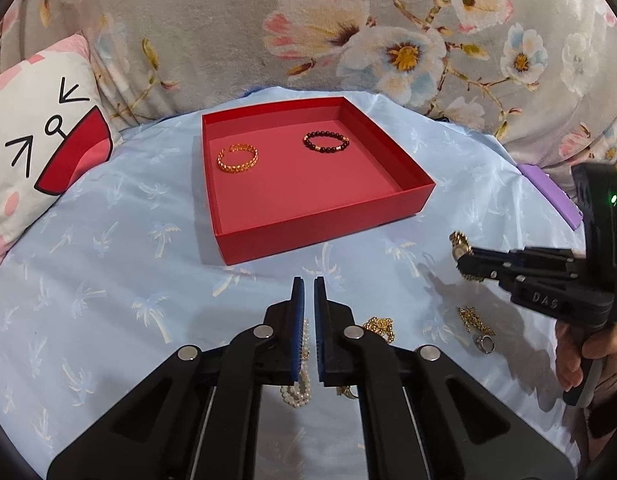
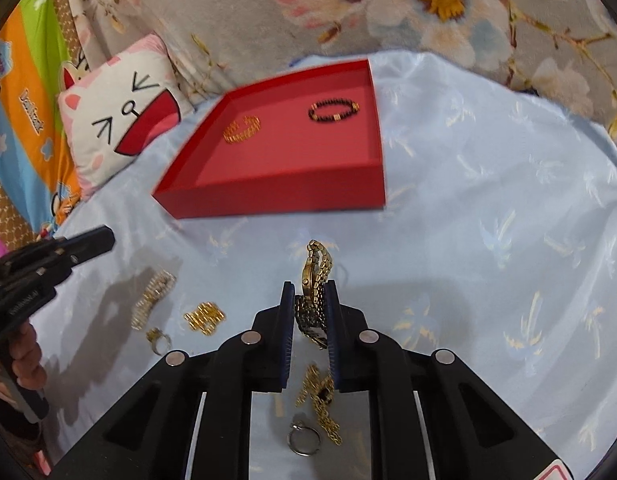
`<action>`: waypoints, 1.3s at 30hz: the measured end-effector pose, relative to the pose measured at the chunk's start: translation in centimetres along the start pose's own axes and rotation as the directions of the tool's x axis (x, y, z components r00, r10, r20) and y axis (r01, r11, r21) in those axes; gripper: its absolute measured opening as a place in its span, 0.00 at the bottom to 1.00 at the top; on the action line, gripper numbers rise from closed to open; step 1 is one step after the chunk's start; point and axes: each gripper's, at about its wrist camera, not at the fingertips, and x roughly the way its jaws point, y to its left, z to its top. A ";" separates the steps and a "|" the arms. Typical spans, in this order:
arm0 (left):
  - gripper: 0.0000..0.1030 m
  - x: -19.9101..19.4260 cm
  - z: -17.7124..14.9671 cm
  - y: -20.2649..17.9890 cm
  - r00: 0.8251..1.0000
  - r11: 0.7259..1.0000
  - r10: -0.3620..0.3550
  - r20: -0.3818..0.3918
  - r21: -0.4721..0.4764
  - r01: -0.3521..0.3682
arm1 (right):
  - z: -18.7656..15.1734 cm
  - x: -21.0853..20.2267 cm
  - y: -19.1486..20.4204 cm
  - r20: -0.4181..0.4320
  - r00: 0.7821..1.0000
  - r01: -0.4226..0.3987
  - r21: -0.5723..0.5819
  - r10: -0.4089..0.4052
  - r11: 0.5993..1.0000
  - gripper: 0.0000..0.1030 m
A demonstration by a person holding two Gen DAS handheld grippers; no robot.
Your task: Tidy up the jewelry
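A red open box [image 1: 320, 220] [image 2: 276, 200] lies on the pale blue cloth and holds a gold bangle [image 1: 237, 158] [image 2: 242, 128] and a dark bead bracelet [image 1: 325, 142] [image 2: 333, 111]. My right gripper [image 2: 309, 288] [image 1: 466, 258] is shut on a gold watch [image 2: 316, 276] [image 1: 457, 240], lifted off the cloth to the right of the box's near corner. My left gripper [image 1: 308, 286] [image 2: 102, 240] hovers shut with nothing in it. Below it on the cloth lie a pearl bracelet [image 1: 296, 394] [image 2: 152, 300] and a gold chain [image 1: 378, 326] [image 2: 204, 318].
Another gold chain [image 1: 472, 318] [image 2: 320, 400] and a ring [image 1: 484, 344] [image 2: 304, 440] lie under the right gripper. A cat-face pillow [image 1: 48, 140] [image 2: 120, 116] sits left of the box. A floral blanket [image 1: 228, 40] rises behind, and a purple object [image 1: 548, 192] lies at the cloth's right edge.
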 end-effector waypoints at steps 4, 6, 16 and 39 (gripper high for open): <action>0.03 -0.3 1.2 0.1 1.000 1.000 -0.001 0.016 0.009 0.001 | 3.0 -1.7 0.7 0.058 0.998 -0.035 -0.013 0.036 0.999 0.13; 0.03 -0.2 2.4 0.2 0.999 1.000 0.007 0.032 0.013 -0.007 | 5.2 -2.0 1.1 0.081 0.996 -0.044 -0.027 0.047 0.999 0.13; 0.03 0.6 7.6 3.1 0.995 0.998 0.060 0.078 -0.032 -0.058 | 13.1 2.3 0.8 0.095 0.995 -0.033 0.024 0.030 0.999 0.13; 0.13 5.5 -3.3 0.5 0.984 0.997 0.012 -0.178 0.075 0.001 | 11.6 5.3 0.2 0.045 0.999 -0.015 0.014 0.014 1.000 0.13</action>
